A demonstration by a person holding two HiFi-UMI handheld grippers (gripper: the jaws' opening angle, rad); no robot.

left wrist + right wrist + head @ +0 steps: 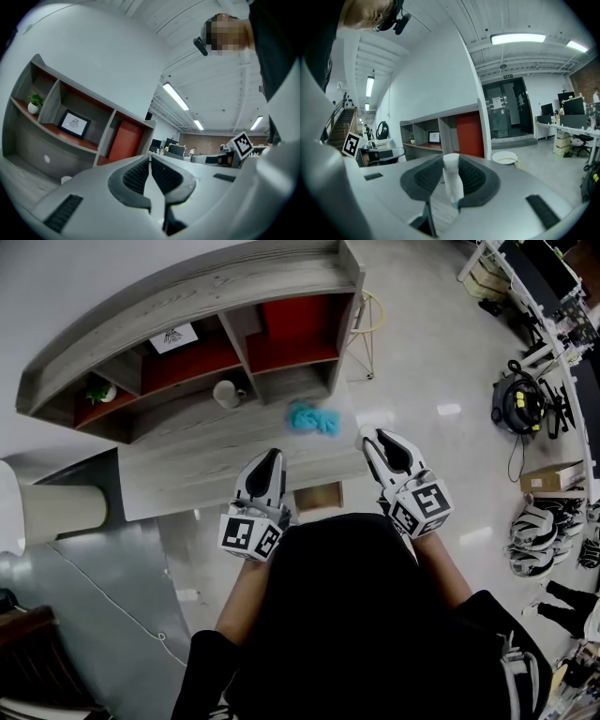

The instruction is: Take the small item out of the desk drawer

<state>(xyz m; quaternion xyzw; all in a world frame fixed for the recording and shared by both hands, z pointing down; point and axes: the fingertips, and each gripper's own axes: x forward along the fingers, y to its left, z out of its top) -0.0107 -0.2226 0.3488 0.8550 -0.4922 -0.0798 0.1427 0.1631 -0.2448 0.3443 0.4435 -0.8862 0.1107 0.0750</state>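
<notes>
My right gripper (450,165) is shut on a small white tube-shaped item (452,183), which stands upright between its dark pads. In the head view the right gripper (373,441) hovers over the right end of the grey desk (187,460). My left gripper (150,158) is shut with nothing between its jaws. It hangs over the desk's front edge in the head view (271,459). The desk drawer (319,495) stands pulled out between the two grippers, its brown inside showing; I cannot see anything in it.
A grey and red shelf unit (187,315) sits at the back of the desk. A blue cloth (314,418) and a white cup (225,393) lie on the desktop. A round stool (367,322) stands to the right; a vacuum cleaner (516,399) and a cardboard box (553,476) sit on the floor.
</notes>
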